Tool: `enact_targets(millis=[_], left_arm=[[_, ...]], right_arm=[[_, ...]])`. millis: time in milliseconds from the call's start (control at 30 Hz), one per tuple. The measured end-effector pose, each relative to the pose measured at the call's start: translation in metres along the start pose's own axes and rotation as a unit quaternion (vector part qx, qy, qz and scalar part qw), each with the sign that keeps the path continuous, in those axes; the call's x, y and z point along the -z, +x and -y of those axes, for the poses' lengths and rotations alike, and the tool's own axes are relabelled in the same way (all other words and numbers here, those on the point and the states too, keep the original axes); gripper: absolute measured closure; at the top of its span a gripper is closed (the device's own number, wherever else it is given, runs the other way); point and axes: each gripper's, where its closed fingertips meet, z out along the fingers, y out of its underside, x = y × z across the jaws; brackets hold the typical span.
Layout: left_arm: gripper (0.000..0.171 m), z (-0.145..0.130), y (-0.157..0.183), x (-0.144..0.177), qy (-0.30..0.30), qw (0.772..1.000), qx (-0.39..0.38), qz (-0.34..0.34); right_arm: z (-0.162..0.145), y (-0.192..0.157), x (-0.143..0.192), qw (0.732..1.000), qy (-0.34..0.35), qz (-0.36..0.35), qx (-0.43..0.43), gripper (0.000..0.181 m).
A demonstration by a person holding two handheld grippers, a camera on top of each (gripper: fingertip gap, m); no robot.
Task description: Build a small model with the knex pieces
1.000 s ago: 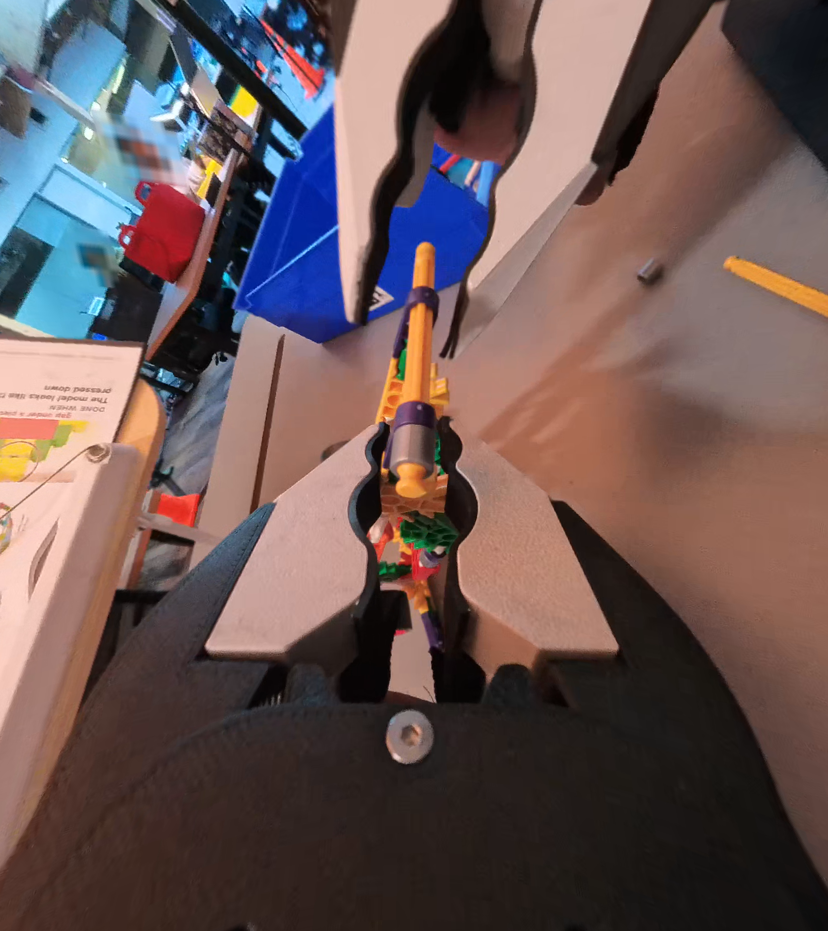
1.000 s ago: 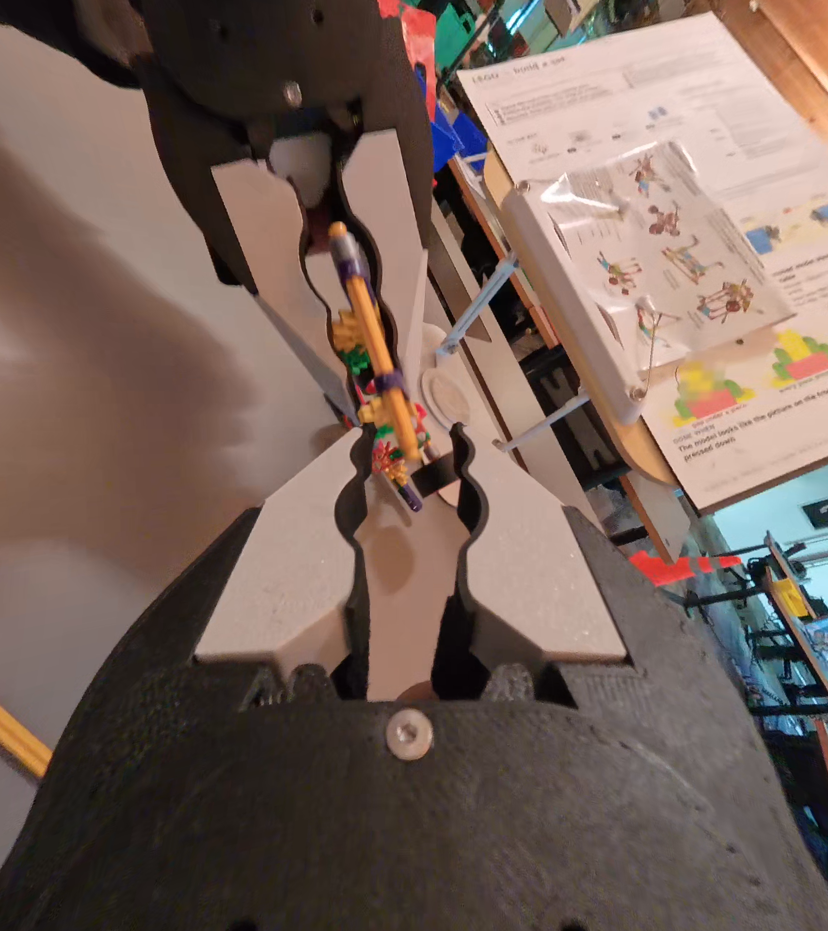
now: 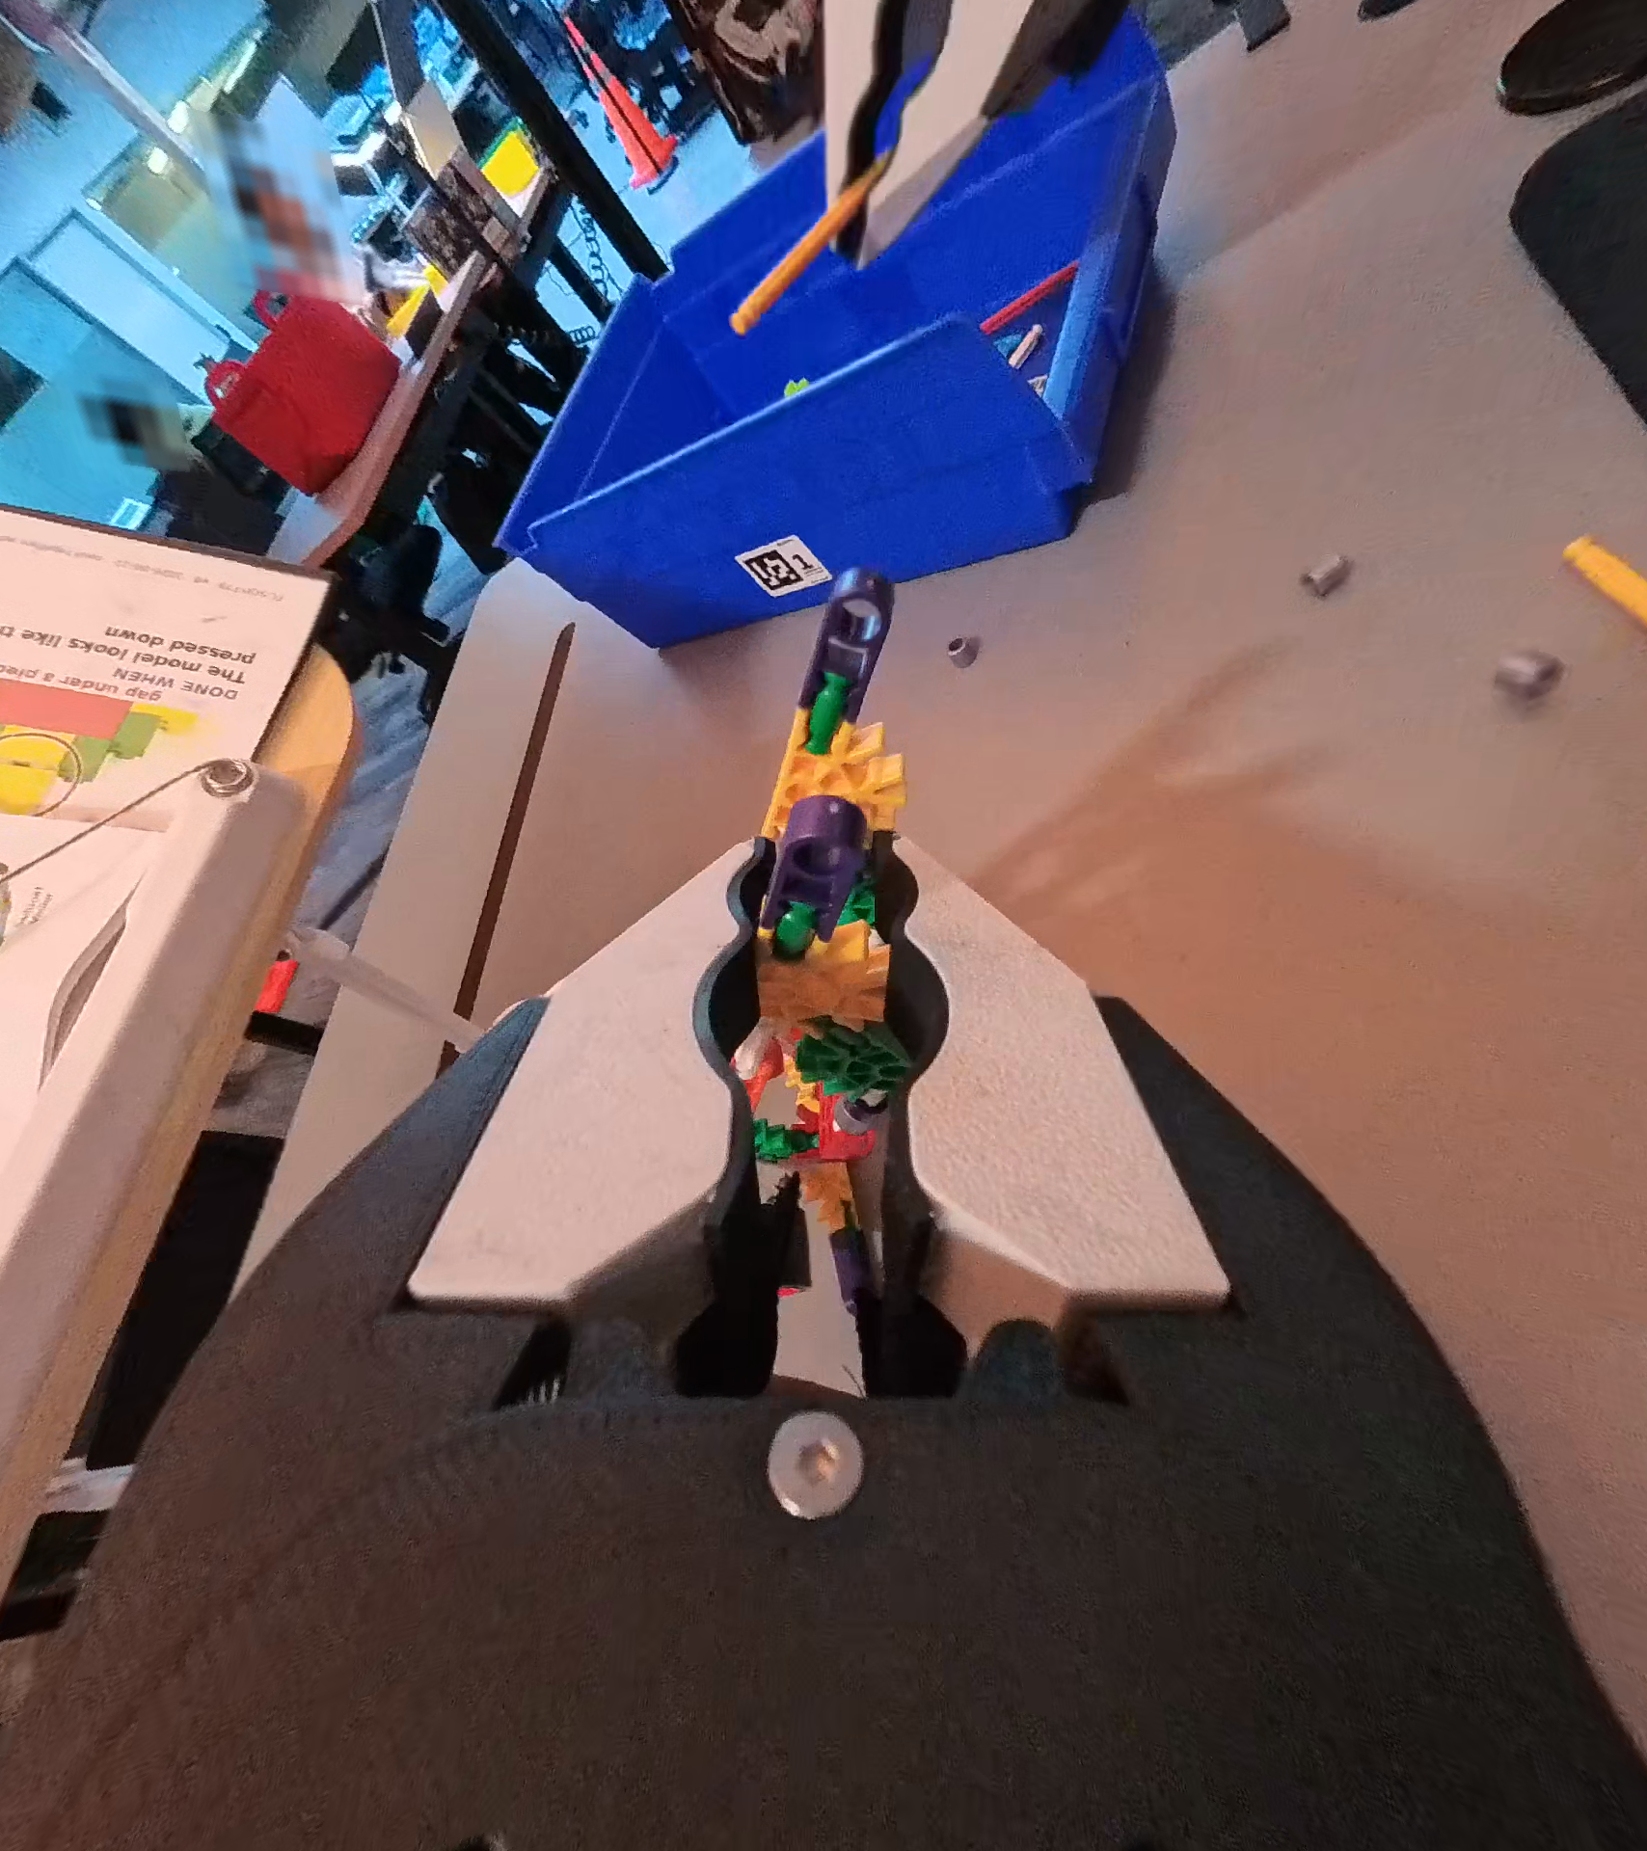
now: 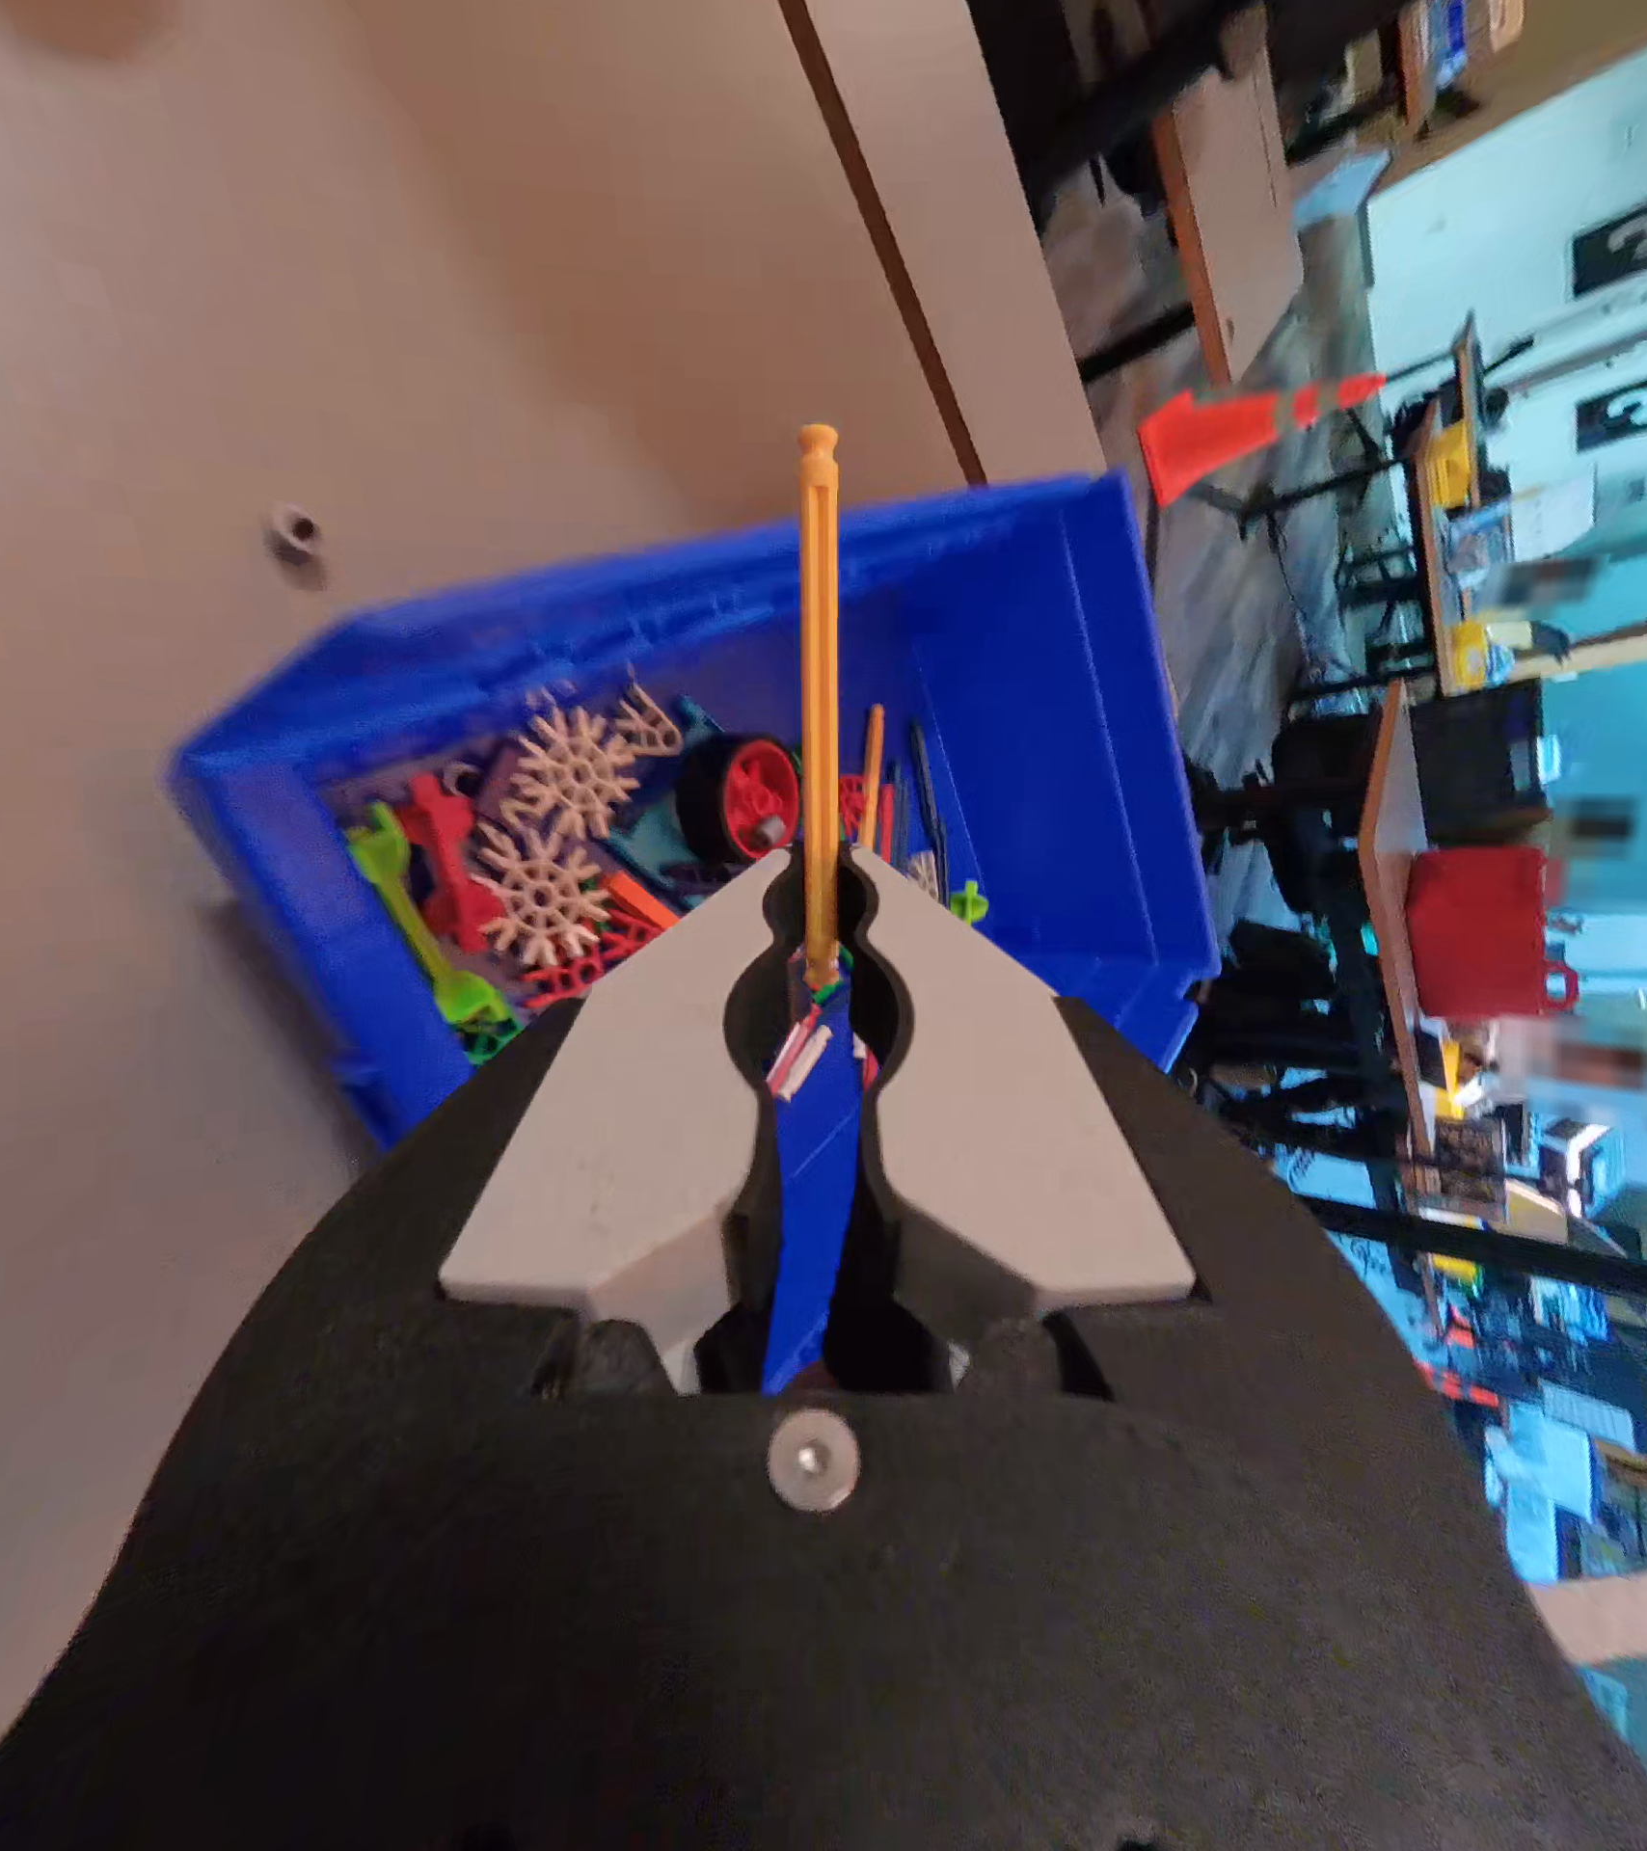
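Grey matte tabletop underlies both tools. Left gripper is clamped on a spiky plastic rod-and-connector model. Right gripper pinches a slim orange rod above the blue bin; only its view shows the loose snowflake connectors inside.

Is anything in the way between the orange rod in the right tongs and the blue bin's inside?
Nothing visible. The right tongs hold the orange rod over the open-topped blue bin, where loose construction pieces lie.
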Motion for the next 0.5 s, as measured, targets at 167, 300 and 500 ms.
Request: enact_targets(millis=[167,300,500], left_arm=[[0.154,-0.006,0.004,-0.004,-0.015,1.000,-0.018,0.001],[0.154,-0.001,0.003,-0.005,-0.003,1.000,0.001,-0.004],[0.154,0.023,0.002,0.001,0.041,0.996,0.070,-0.031]], right_arm=[[-0.028,-0.009,-0.015,0.996,-0.051,0.043,-0.055,0.147],[0.041,0.009,0.032,0.997,0.063,-0.025,-0.039,0.145],[0.204,-0.096,0.081,0.946,0.293,0.134,0.039,0.143]])
